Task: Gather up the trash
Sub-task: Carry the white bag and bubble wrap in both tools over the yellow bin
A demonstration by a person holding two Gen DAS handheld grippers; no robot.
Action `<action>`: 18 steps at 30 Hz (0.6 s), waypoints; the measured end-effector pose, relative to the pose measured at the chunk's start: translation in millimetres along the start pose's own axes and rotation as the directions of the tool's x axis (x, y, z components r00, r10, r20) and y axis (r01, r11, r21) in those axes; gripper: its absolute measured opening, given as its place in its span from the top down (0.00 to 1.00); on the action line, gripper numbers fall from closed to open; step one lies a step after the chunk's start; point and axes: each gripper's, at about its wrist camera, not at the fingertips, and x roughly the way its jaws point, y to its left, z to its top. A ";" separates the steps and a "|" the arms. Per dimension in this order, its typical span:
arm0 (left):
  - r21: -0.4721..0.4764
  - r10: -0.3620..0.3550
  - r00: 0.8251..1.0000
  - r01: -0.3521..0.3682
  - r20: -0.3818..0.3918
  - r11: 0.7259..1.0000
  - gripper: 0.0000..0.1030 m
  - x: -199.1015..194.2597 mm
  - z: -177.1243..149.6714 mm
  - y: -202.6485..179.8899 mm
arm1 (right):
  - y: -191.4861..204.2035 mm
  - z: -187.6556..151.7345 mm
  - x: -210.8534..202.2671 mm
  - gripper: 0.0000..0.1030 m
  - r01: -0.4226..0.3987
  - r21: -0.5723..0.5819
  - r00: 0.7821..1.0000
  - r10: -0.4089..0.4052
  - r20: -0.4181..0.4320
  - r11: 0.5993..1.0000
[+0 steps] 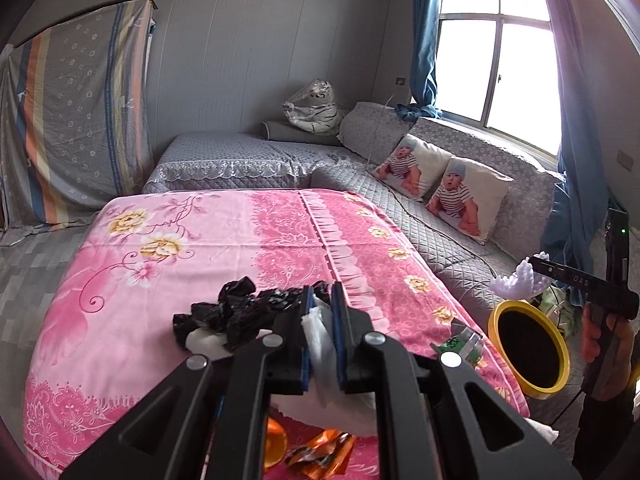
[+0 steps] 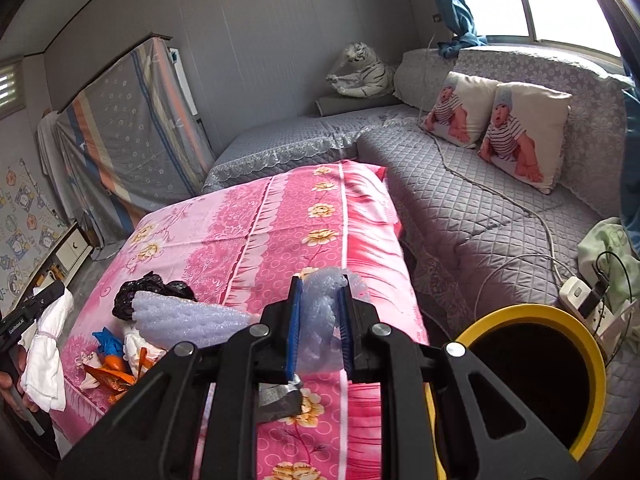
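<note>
The left hand-held gripper [image 1: 320, 300] pinches a white tissue [image 1: 316, 344]. The right hand-held gripper [image 2: 320, 292] squeezes bubble wrap [image 2: 320, 320]. Both seem headed for the yellow bin [image 2: 576, 328] beside the bed [image 2: 248, 216]; next, drop them in.

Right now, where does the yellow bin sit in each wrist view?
Left wrist: yellow bin at the lower right, past the pink cover's right edge, under the right gripper and its bubble wrap.
Right wrist: bin at the lower right, partly behind the gripper, beside the grey sofa.
Shared landmark: the two baby-print cushions on the sofa.
</note>
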 end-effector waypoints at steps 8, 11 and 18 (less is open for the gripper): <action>0.074 -0.111 0.994 0.112 -0.014 0.991 0.92 40.9 28.5 -72.9 | -65.0 -2.2 -35.4 0.84 0.168 0.110 0.980 -0.178 0.087 0.980; 0.097 -0.175 0.984 0.178 -0.034 0.979 0.92 57.5 38.7 -104.2 | -90.4 -6.6 -47.9 0.84 0.210 0.160 0.968 -0.228 0.104 0.965; 0.179 -0.270 0.960 0.280 -0.081 0.943 0.92 91.7 50.5 -181.7 | -135.2 -23.8 -65.3 0.84 0.357 0.236 0.915 -0.389 0.105 0.904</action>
